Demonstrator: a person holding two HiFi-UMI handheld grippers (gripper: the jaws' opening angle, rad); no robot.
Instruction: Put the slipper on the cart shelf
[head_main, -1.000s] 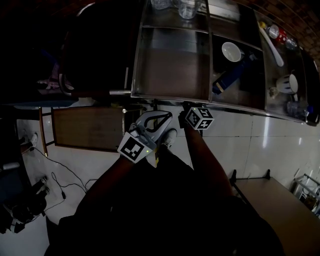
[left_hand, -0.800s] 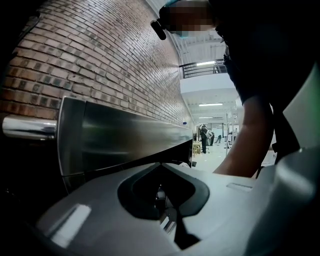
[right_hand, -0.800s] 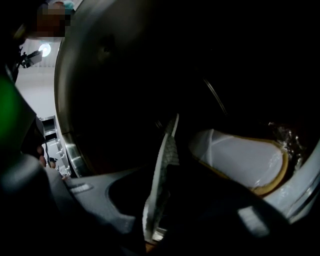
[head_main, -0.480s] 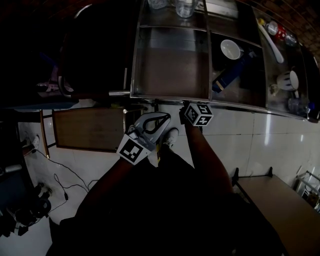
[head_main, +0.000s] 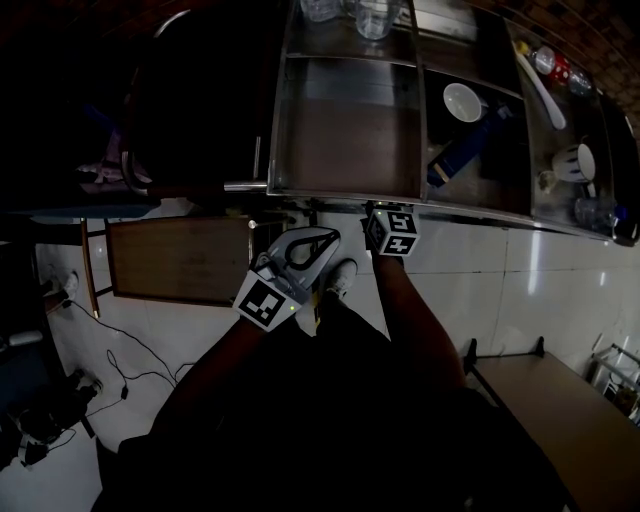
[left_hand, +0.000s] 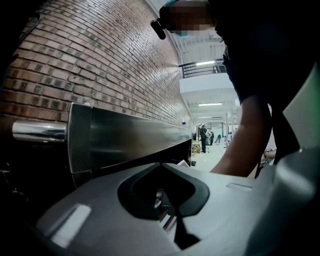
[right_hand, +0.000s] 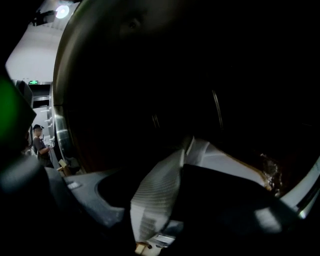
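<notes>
The right gripper (right_hand: 155, 172) has just thrown its jaws wide under the cart's (head_main: 340, 192) near edge. The white slipper (right_hand: 155, 205) sits loose between them in the dark shelf space, so it looks delivered. The left gripper (head_main: 322, 238) hangs closed and empty.

Two claws, left claw (head_main: 328, 236) and right claw (head_main: 391, 231), one metal cart (head_main: 345, 192), one white slipper (right_hand: 157, 195), one white bowl (head_main: 463, 101)
</notes>
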